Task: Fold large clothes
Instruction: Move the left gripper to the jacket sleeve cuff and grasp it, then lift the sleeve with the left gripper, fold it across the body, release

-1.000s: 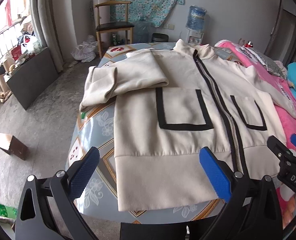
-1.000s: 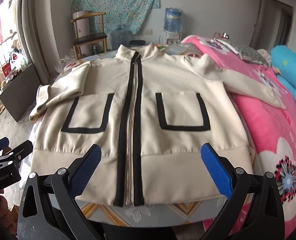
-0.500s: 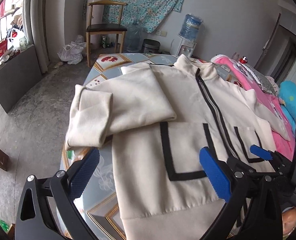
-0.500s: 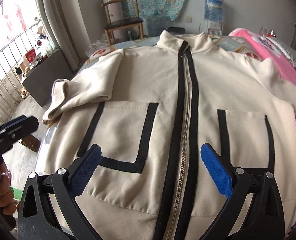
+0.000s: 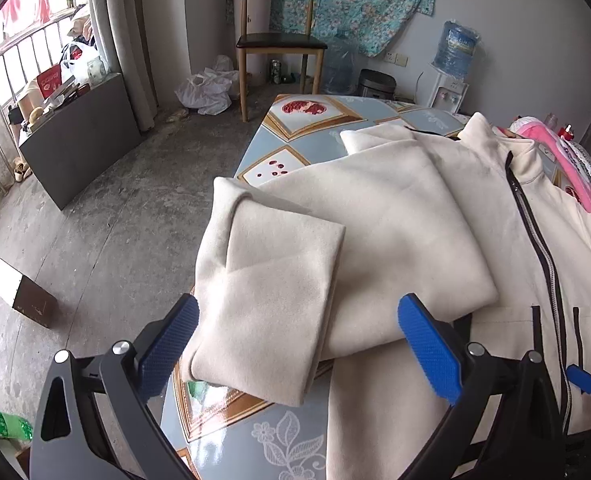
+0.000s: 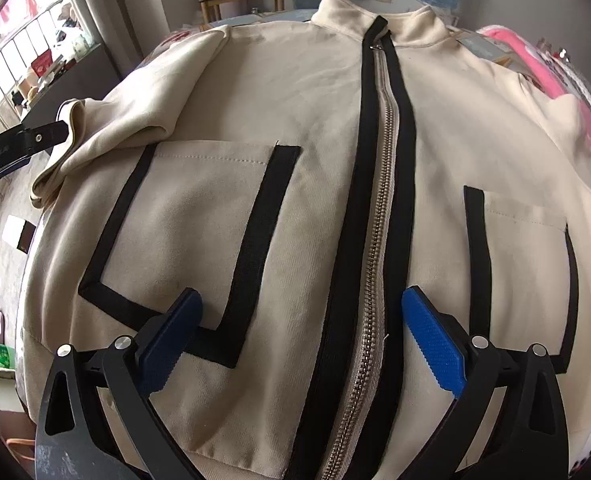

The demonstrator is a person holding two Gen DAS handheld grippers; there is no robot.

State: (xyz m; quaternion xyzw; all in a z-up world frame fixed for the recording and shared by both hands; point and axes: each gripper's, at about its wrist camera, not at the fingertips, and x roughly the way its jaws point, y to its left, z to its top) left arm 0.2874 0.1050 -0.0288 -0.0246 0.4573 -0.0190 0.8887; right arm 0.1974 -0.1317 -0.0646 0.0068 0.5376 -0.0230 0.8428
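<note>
Both hand-held grippers [image 5: 297,344] [image 6: 301,332] gape open over the jacket [image 6: 319,128], collar pointing away

left gripper [image 6: 19,146] arm, beside the jacket [image 6: 255,128] sleeve: white lettering, too blurry to read | water jug [image 5: 457,48] label: unreadable

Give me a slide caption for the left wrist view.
Open left gripper poised over the folded sleeve of a cream zip jacket.
</note>
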